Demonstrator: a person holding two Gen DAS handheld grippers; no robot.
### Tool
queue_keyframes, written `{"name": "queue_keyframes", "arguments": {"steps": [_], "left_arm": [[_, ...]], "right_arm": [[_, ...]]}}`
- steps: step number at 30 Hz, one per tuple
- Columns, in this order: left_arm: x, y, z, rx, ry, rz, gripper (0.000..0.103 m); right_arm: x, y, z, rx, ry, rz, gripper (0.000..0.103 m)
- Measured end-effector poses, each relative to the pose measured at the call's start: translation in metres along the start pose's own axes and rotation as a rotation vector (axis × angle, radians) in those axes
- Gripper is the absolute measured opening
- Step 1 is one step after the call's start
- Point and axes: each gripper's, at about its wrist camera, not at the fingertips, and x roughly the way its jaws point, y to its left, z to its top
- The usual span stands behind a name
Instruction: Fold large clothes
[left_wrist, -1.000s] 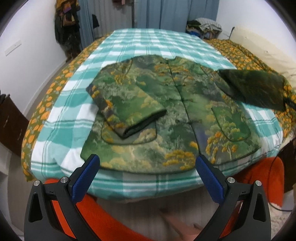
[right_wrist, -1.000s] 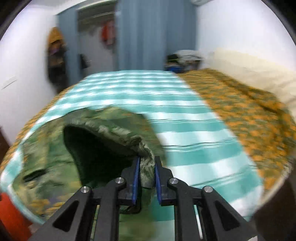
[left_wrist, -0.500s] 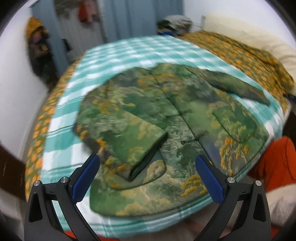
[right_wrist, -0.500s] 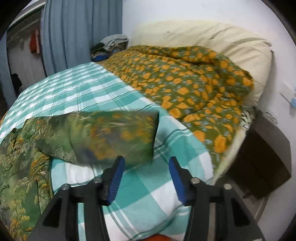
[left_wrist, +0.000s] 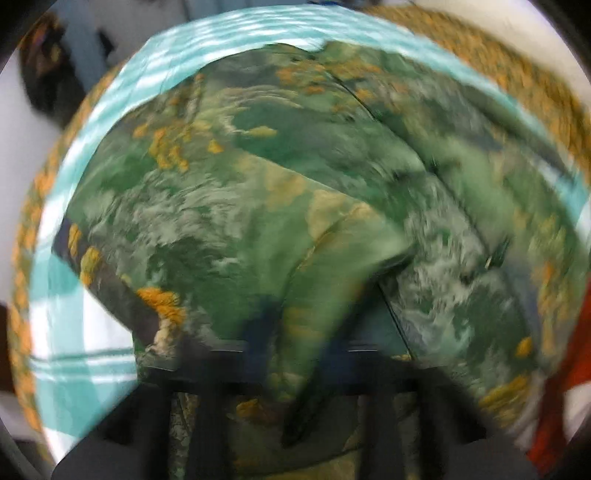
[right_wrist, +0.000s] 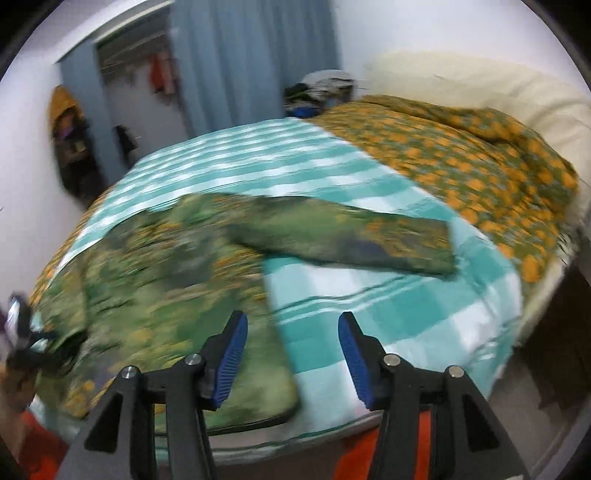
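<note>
A large green jacket (right_wrist: 155, 273) with an orange tree print lies spread on the teal checked blanket (right_wrist: 388, 314). Its right sleeve (right_wrist: 354, 236) stretches flat toward the pillows. My right gripper (right_wrist: 291, 350) is open and empty above the jacket's lower right hem. In the blurred left wrist view the jacket (left_wrist: 229, 206) fills the frame. My left gripper (left_wrist: 299, 354) is closed on the folded left sleeve's cuff (left_wrist: 325, 280), which rises between its blue pads.
An orange-flowered quilt (right_wrist: 461, 147) and a cream pillow (right_wrist: 498, 88) cover the bed's right side. A pile of clothes (right_wrist: 317, 92) lies at the far end by blue curtains (right_wrist: 251, 62). Orange fabric (left_wrist: 565, 369) hangs below the bed's near edge.
My left gripper moved down onto the folded left sleeve and shut on its cuff. My right gripper let go of the right sleeve, opened, and drew back toward the hem.
</note>
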Motion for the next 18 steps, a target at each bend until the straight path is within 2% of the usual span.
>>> {"name": "queue_keyframes", "arguments": {"steps": [2,5,8,10,11,14,15,18], "left_arm": [[-0.018,0.016,-0.001,-0.062,-0.047,-0.01,0.008],[-0.066,0.056,-0.006,-0.18,-0.142,-0.007,0.008],[-0.115,0.111,-0.012,-0.308,-0.237,0.041,0.008],[-0.143,0.154,-0.02,-0.401,-0.284,0.098,0.008],[-0.155,0.178,-0.026,-0.45,-0.301,0.153,0.01],[-0.171,0.23,-0.044,-0.582,-0.312,0.284,0.02],[-0.177,0.253,-0.059,-0.651,-0.315,0.356,0.021],[-0.182,0.284,-0.087,-0.769,-0.304,0.44,0.024]], "right_arm": [[-0.004,0.019,-0.002,-0.059,-0.012,0.018,0.052],[-0.008,0.044,-0.004,-0.147,-0.023,0.038,0.052],[-0.008,0.051,-0.003,-0.169,-0.025,0.048,0.052],[-0.005,0.053,-0.003,-0.165,-0.02,0.058,0.052],[-0.004,0.053,-0.004,-0.163,-0.016,0.062,0.052],[0.004,0.052,-0.005,-0.147,0.008,0.074,0.052],[0.007,0.052,-0.006,-0.138,0.016,0.077,0.052],[0.009,0.046,-0.006,-0.12,0.024,0.075,0.052]]}}
